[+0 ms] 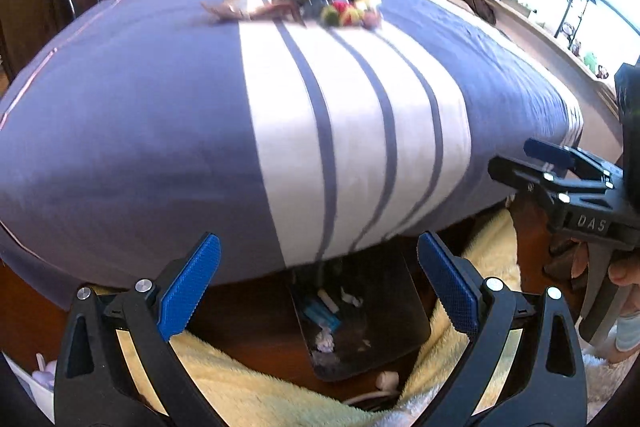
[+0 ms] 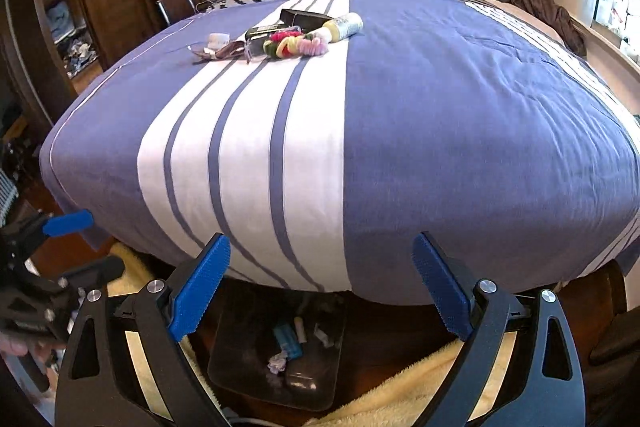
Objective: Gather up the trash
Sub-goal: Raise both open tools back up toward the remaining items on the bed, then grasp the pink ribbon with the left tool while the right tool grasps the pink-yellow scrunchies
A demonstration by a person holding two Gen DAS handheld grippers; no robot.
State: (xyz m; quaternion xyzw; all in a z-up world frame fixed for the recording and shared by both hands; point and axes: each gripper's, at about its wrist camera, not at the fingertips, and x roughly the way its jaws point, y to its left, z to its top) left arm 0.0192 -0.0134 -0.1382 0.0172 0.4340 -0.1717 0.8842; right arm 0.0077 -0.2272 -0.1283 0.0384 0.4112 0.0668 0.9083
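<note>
From the left wrist view, the left gripper (image 1: 318, 285) hangs at the foot of the bed (image 1: 140, 115), its blue fingers (image 1: 192, 283) spread wide with nothing between them; below and between them a dark trash bin (image 1: 400, 323) stands on the floor against the bed's end, holding a blue packet (image 1: 322, 313) and crumpled paper (image 1: 325, 341); a pale yellow fleece rug (image 1: 240, 387) lies around the bin; far up the blue-and-white striped cover sits a blurred cluster of items (image 1: 296, 9), among them coloured hair ties (image 1: 350, 13); the right gripper (image 1: 520, 163) shows at the right edge, side on, its fingers seemingly parted and empty.

From the right wrist view, the right gripper (image 2: 322, 285) likewise stands wide open and holds nothing; the trash bin (image 2: 228, 367) lies beneath it with the blue packet (image 2: 288, 341) and crumpled paper (image 2: 278, 363) inside; on the bed (image 2: 460, 127), well apart from both grippers, lie a yellow-white bottle (image 2: 344, 26), a black box (image 2: 304, 18), hair ties (image 2: 296, 43), a small white cup (image 2: 218, 39) and a brown wrapper (image 2: 220, 53); the left gripper (image 2: 80, 243) appears at the left edge, open and empty.
</note>
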